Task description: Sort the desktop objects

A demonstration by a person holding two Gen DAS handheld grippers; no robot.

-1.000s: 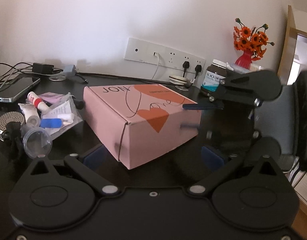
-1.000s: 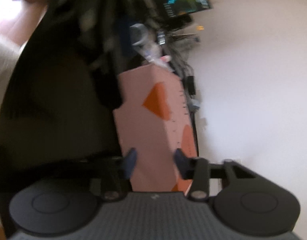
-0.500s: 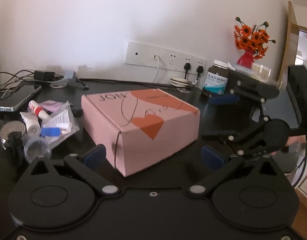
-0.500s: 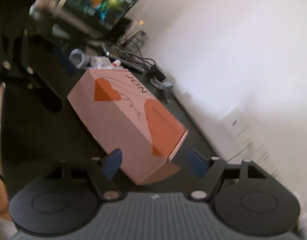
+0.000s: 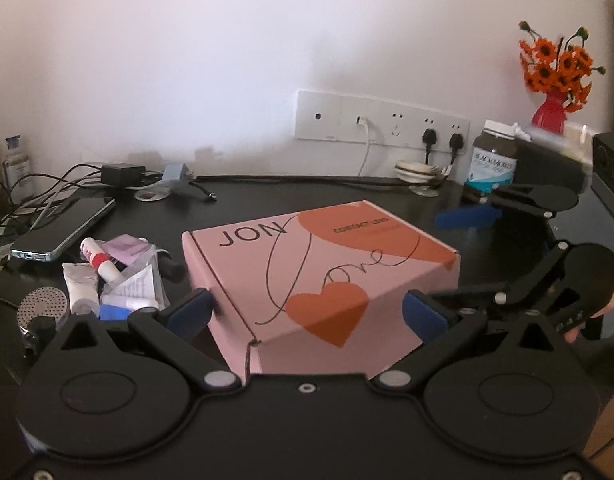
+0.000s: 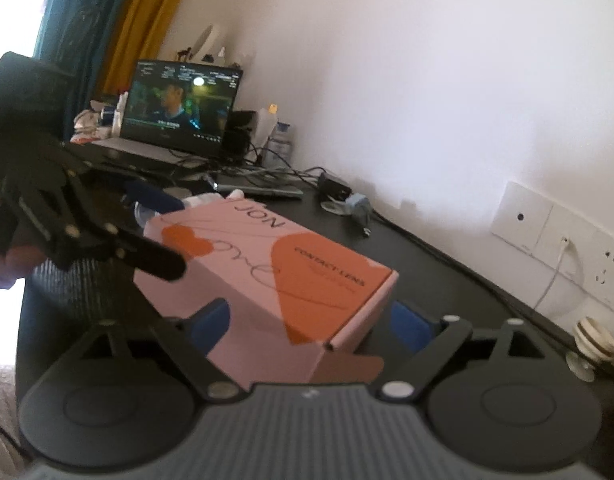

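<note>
Right hand-held gripper (image 6: 309,322) straddles the pink box (image 6: 267,276), seemingly untouched.

Bare desk (image 5: 307,196) behind pink box (image 5: 319,276); passable there. Blocked left by tubes and packets (image 5: 111,276), phone (image 5: 63,226), cables (image 5: 35,188); right by jar (image 5: 493,160).

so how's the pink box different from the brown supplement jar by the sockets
The pink box is a low, flat-topped carton lying near the middle of the desk; the brown jar is a round container standing upright at the back by the wall. The box carries orange hearts and script lettering; the jar has a white lid and a blue-and-white label. Both rest on the black desk, and neither is gripped.
</note>
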